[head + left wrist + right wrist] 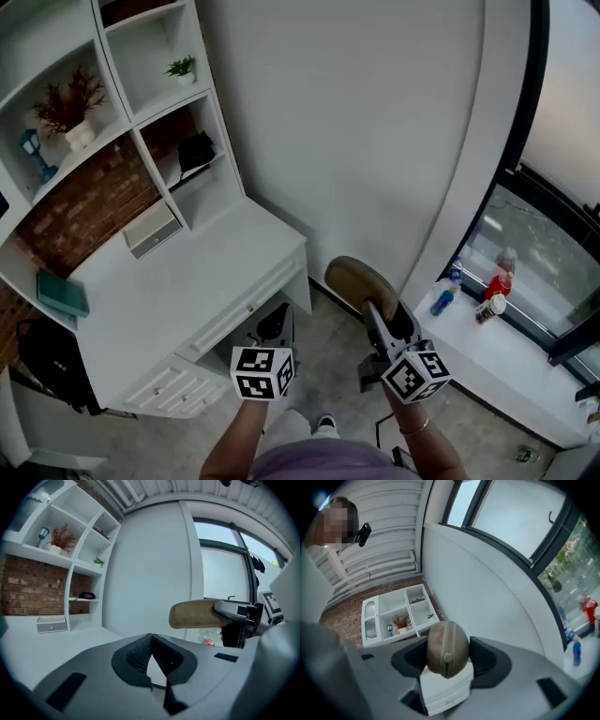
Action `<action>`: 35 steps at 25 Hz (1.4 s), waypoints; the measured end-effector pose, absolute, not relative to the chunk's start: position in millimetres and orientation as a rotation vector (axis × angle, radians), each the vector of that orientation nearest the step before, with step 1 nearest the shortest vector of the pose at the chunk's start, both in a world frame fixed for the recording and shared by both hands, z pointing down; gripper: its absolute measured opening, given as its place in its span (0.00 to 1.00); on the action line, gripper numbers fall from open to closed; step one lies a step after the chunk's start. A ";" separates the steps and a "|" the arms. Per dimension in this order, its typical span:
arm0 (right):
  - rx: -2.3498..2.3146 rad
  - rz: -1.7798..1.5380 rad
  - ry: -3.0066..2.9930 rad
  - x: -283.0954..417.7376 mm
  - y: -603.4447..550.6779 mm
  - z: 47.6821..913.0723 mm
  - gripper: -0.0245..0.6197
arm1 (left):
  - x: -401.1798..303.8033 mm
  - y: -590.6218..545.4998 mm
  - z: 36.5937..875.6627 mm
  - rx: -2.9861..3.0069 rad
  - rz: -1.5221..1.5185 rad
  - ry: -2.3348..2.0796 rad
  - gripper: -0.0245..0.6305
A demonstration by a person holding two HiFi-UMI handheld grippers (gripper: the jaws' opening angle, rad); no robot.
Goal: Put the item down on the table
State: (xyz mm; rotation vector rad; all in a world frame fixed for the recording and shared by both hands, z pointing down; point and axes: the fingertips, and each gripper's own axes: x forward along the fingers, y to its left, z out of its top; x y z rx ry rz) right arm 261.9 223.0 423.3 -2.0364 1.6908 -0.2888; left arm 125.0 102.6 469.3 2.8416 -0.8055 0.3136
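A tan oval zip case (359,278) hangs in the air right of the white desk (187,281), above the floor. My right gripper (377,314) is shut on it. In the right gripper view the case (447,648) fills the space between the jaws of the right gripper (447,657), zipper edge facing the camera, with the desk's drawers (445,693) behind it. My left gripper (273,330) hovers by the desk's front right corner. Its jaws meet at the tips with nothing held (150,638). From there the case (194,613) shows to the right.
Shelves above the desk hold a dried plant (70,105), a blue lamp (37,155) and a small green plant (183,67). A grey box (150,228) and a teal book (63,292) lie on the desk. Bottles (497,281) stand on the windowsill at right.
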 end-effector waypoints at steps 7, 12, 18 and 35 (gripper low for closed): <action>-1.907 -0.274 1.797 240.1 151.7 407.9 0.44 | 76.7 52.4 459.4 2.791 0.290 -1.004 0.04; -1.821 -0.224 1.869 217.2 78.2 384.7 0.44 | 45.5 -4.3 445.0 2.779 0.240 -1.130 0.04; -1.725 -0.162 1.928 190.6 -21.9 352.3 0.44 | 16.9 -92.9 426.2 2.768 0.189 -1.233 0.04; -1.609 0.055 1.959 147.1 -232.4 245.7 0.44 | -25.1 -290.2 339.6 2.810 0.021 -1.347 0.04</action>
